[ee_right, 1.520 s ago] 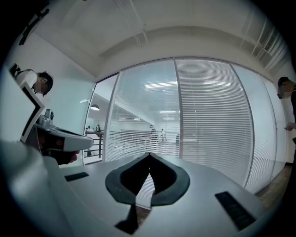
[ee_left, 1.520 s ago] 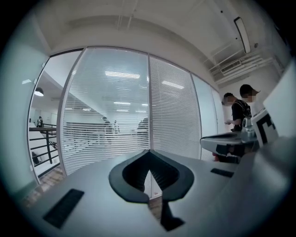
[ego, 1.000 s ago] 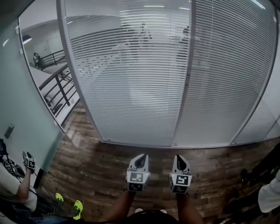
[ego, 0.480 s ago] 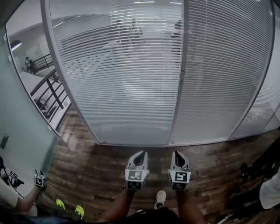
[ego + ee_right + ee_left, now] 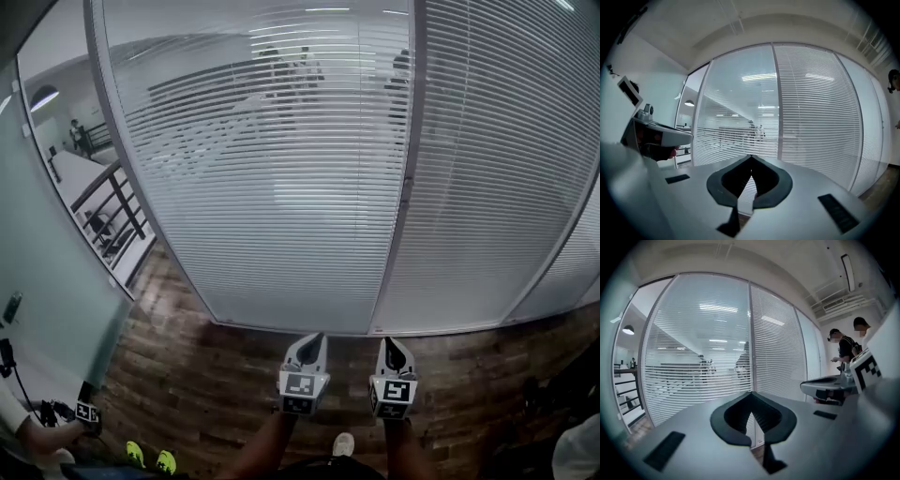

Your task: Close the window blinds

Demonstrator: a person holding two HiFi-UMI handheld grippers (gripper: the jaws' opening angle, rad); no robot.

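both tongs are shut on nothing. the left gripper and right gripper sit side by side, pointing at the blinds ahead, well apart from them across the floor. left of the upright post the level slats are see-through. the left gripper lines up with that side, the right with the post. what turns the slats i cannot make out.

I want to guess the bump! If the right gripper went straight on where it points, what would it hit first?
The right gripper would probably meet the window blinds, beside the upright post between two panels. Nothing shows in between. Which side of the post is unclear.
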